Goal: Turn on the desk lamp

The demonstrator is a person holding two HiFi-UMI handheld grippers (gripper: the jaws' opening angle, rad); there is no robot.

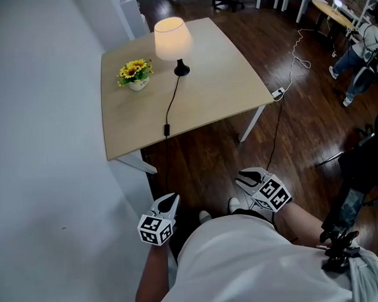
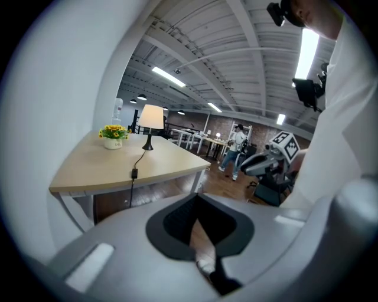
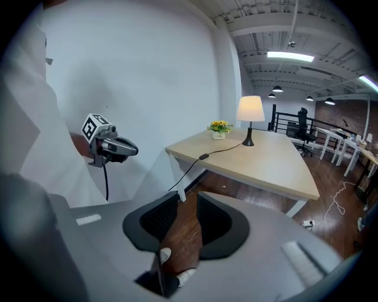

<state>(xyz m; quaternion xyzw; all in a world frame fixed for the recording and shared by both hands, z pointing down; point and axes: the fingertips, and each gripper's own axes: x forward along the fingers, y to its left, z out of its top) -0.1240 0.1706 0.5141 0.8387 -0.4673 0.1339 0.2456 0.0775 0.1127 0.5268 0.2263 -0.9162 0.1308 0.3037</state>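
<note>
The desk lamp (image 1: 173, 39) stands lit at the far side of the wooden table (image 1: 212, 97), its shade glowing. Its black cord runs to the near edge, where an inline switch (image 1: 166, 128) lies. The lamp (image 2: 152, 117) and switch (image 2: 134, 173) also show in the left gripper view, and the lamp (image 3: 250, 109) in the right gripper view. My left gripper (image 1: 168, 202) hangs close to my body, well short of the table, shut and empty. My right gripper (image 1: 249, 176) is also held low over the floor, slightly open with nothing between its jaws.
A pot of yellow flowers (image 1: 135, 72) sits left of the lamp. A white wall runs along the left. A power strip (image 1: 277, 93) lies on the dark wood floor by the table's right corner. A person (image 1: 359, 54) sits at far right; dark equipment (image 1: 357, 172) stands nearer right.
</note>
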